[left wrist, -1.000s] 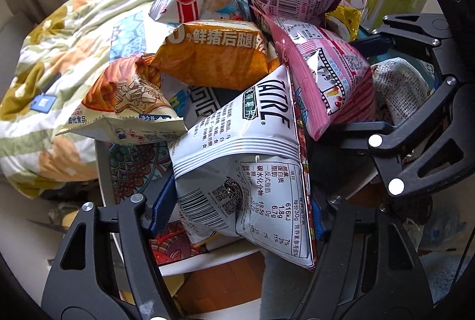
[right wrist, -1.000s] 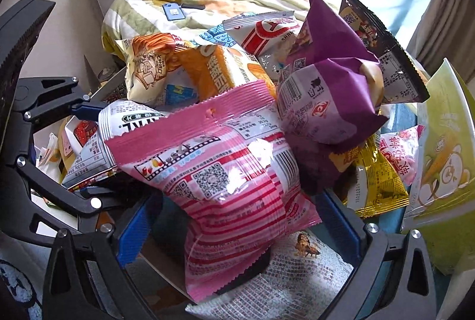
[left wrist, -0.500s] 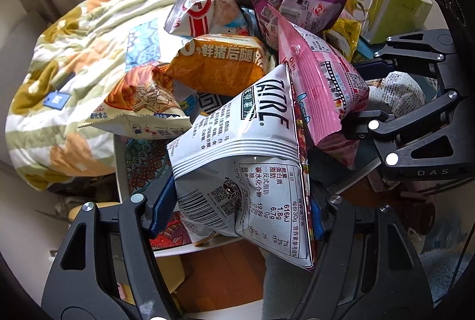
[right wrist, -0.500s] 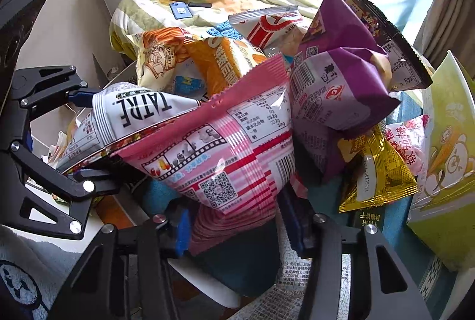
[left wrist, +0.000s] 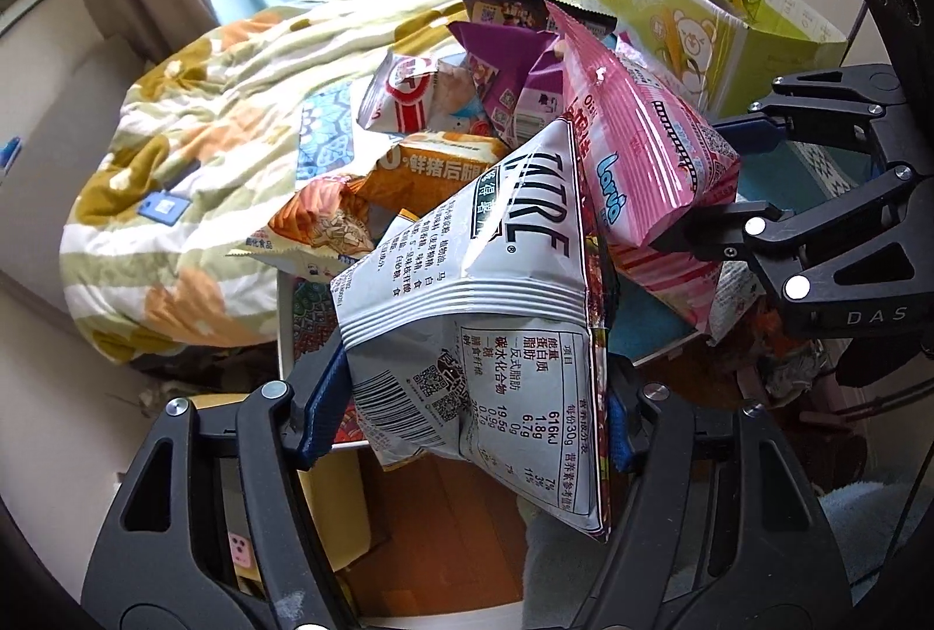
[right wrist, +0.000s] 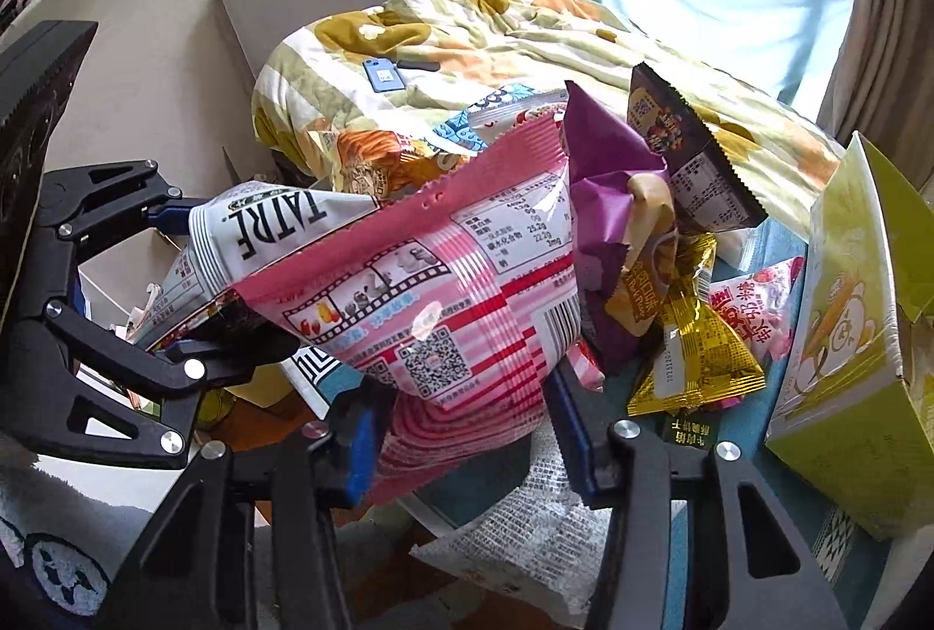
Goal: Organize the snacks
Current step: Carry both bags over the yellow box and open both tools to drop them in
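My left gripper (left wrist: 461,425) is shut on a white snack bag (left wrist: 484,303) and holds it above the table edge; the bag also shows in the right wrist view (right wrist: 257,233). My right gripper (right wrist: 461,431) is shut on a pink snack bag (right wrist: 443,303), which shows at the right of the left wrist view (left wrist: 636,163). The two bags touch side by side. Behind them lie purple bags (right wrist: 613,221), a gold bag (right wrist: 694,350), an orange bag (left wrist: 432,163) and a red-and-white bag (left wrist: 403,98).
A green carton with a bear print (right wrist: 858,338) stands open at the right on the blue patterned table (right wrist: 817,531). A bed with a floral quilt (left wrist: 192,186) lies behind. A white printed bag (right wrist: 525,531) lies under my right gripper. Floor and clutter lie below.
Both grippers have lifted and drawn back with their bags. My right gripper closed on the pink bag, which tilted up beside the white bag.
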`<state>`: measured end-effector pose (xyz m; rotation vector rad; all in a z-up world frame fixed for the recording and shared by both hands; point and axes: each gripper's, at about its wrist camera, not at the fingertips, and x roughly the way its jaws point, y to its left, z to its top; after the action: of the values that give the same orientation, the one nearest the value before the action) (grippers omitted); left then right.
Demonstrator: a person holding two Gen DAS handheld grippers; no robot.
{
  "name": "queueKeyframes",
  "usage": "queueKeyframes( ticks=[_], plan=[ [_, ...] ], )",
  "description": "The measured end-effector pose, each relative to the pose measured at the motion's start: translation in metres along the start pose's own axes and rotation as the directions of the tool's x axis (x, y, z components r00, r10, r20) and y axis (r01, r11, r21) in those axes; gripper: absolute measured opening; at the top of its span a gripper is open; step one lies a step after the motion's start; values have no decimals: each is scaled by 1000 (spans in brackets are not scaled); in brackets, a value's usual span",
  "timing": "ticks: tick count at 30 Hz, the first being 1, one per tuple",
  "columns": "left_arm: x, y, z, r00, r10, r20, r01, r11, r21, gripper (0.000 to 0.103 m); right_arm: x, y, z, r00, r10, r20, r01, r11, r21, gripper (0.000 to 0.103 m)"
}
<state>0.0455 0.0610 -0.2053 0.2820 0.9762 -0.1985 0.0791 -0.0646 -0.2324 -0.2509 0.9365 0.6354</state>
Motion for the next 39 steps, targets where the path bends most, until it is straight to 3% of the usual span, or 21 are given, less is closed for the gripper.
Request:
queueKeyframes(
  ticks=[10, 15, 22, 31, 39],
  plan=[
    [-48, -30, 32, 993, 67, 100, -59, 995, -84, 65, -67, -25, -10, 993, 13, 116, -19, 999, 49, 47],
    [-61, -60, 73, 982, 72, 173, -54, 993, -102, 65, -104, -58, -17, 986, -36, 164, 24, 997, 73, 47],
    [-63, -105, 147, 965, 32, 261, -18, 998, -54, 65, -153, -120, -20, 969, -145, 201, 120, 984, 132, 47],
    [-8, -145, 270, 961, -98, 260, 91, 995, 40, 65, -175, -213, -3, 954, -267, 135, 227, 941, 251, 47],
    [85, -192, 376, 967, -187, 171, 162, 975, 153, 66, -170, -290, 16, 930, -356, 91, 301, 880, 367, 47]
  ],
)
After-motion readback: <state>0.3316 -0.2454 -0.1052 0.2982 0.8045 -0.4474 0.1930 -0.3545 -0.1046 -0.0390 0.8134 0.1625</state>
